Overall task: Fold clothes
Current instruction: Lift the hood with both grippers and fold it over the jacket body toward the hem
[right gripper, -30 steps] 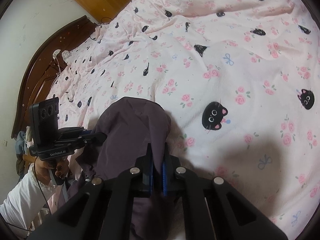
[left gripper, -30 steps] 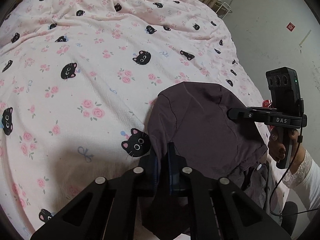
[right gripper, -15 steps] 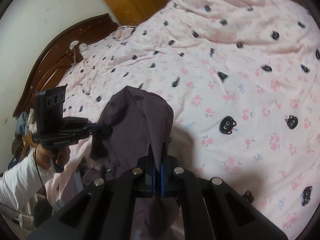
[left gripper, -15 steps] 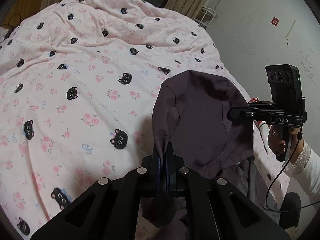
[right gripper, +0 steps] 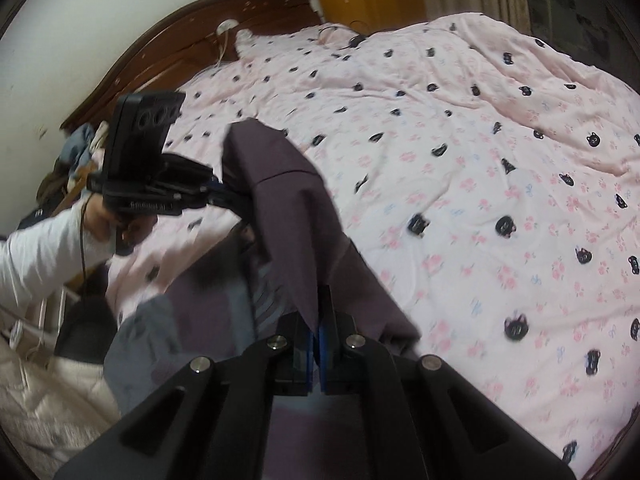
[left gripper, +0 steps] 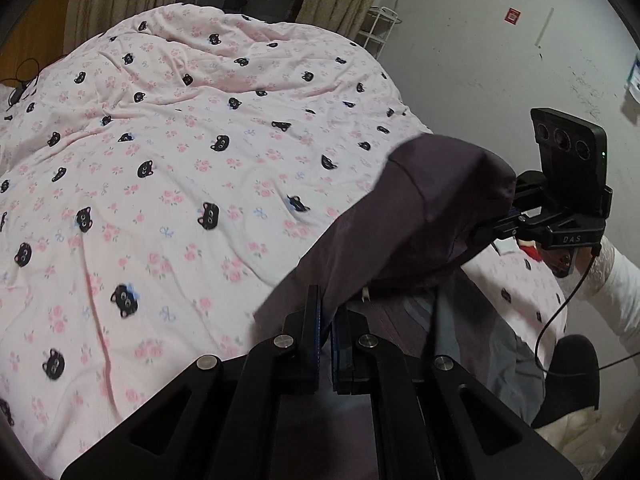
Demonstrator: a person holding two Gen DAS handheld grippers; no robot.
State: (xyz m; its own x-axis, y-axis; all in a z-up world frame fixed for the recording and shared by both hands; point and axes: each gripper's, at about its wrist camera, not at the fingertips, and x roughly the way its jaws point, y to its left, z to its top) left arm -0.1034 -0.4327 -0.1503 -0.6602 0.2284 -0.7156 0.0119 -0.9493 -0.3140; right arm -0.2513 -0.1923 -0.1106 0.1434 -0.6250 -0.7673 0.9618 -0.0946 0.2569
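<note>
A dark purple garment hangs in the air over the near edge of the bed, stretched between both grippers. My left gripper is shut on one edge of it, the cloth pinched between its blue pads. My right gripper is shut on the opposite edge of the dark purple garment. Each gripper shows in the other's view: the right gripper at the right, the left gripper at the left, both held by hands in white sleeves. The garment's grey inner side droops below.
The bed wears a pink cover printed with roses and black cat faces. A dark wooden headboard stands at the far left of the right wrist view. A grey wall, a white rack and curtains lie beyond the bed.
Both grippers have risen and pulled back from the bed with the garment, which now hangs clear of the cover. The right gripper has rolled. The jaws stay closed on the cloth.
</note>
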